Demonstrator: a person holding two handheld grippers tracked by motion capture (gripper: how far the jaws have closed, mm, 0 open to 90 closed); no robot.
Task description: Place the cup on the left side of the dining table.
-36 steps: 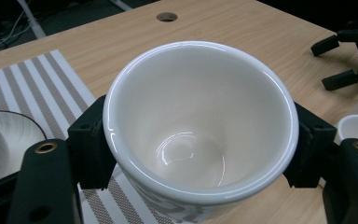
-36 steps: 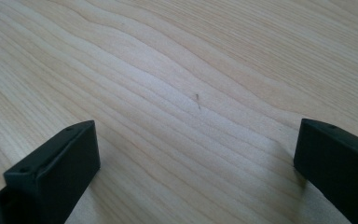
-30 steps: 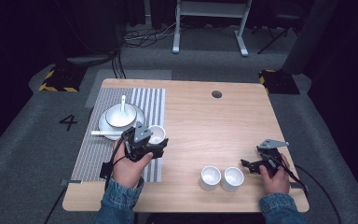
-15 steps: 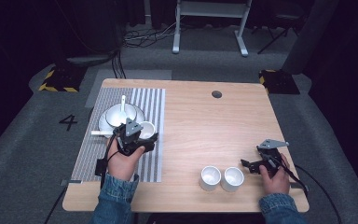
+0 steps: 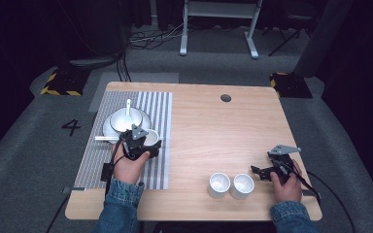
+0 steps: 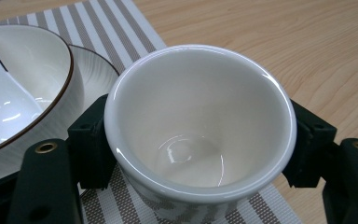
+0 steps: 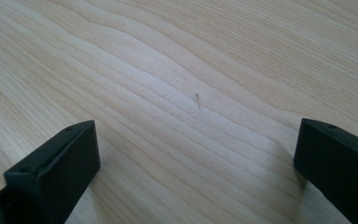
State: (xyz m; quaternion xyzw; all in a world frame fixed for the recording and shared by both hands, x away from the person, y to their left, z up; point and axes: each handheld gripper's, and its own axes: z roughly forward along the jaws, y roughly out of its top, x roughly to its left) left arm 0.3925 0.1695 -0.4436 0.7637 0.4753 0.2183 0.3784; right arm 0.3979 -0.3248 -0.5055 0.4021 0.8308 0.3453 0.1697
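A small white cup sits between the jaws of my left gripper, which is shut on its sides over the striped placemat. In the high view the cup is just right of a white bowl that rests on a plate and holds a white spoon. In the left gripper view the bowl lies close at the left. Two more white cups stand side by side near the table's front edge. My right gripper rests open on bare wood to their right, nothing between its jaws.
A pale stick-like utensil lies on the placemat left of my left gripper. The wooden table has a round cable hole near its far edge. Dark floor with cables and a desk frame lies beyond.
My left gripper has carried the cup leftward and a little farther back, ending close beside the bowl and plate. The right gripper has stayed put.
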